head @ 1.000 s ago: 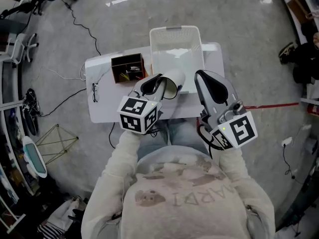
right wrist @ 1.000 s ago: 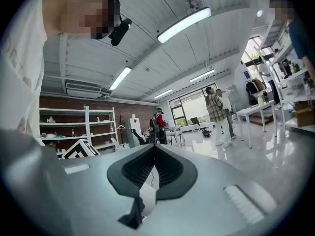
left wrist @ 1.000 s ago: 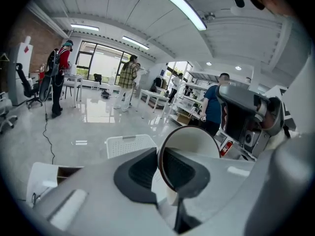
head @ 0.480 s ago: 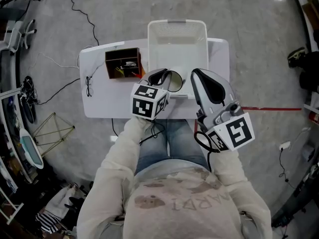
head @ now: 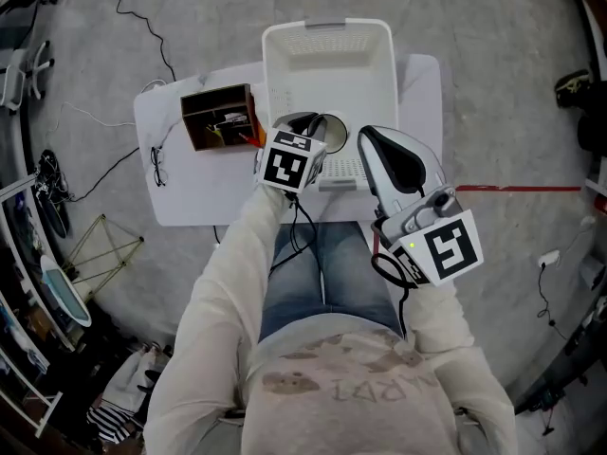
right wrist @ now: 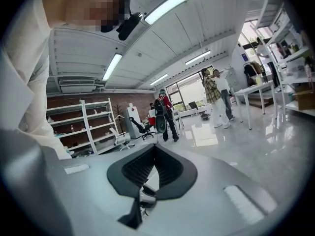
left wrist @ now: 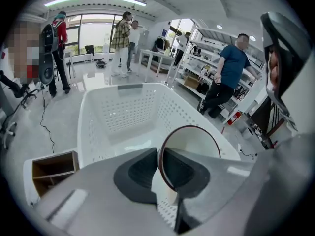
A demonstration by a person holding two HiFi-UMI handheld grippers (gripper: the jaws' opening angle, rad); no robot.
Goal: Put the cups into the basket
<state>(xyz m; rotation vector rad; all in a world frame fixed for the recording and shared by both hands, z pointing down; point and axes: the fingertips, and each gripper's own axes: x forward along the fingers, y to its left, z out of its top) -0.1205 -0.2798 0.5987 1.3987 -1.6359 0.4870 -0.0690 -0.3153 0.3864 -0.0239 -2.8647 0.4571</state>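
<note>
A white cup (head: 335,132) with a dark rim hangs over the near end of the white perforated basket (head: 327,28). My left gripper (head: 309,124) is shut on its rim. In the left gripper view one jaw sits inside the cup (left wrist: 197,142) and the other outside its wall, with the basket (left wrist: 98,113) just below and ahead. My right gripper (head: 366,136) is raised beside the basket's near right corner. In the right gripper view the right gripper (right wrist: 153,150) is shut with nothing between its pads and points out across the room.
The basket stands on a small white table (head: 201,195). A brown open box (head: 218,118) with small items sits left of the basket, and a pair of glasses (head: 157,165) lies near the table's left edge. Cables run over the floor. Several people stand far off.
My left gripper has carried the cup forward, from above the table's near edge to over the basket's near end. The right gripper has stayed shut and raised.
</note>
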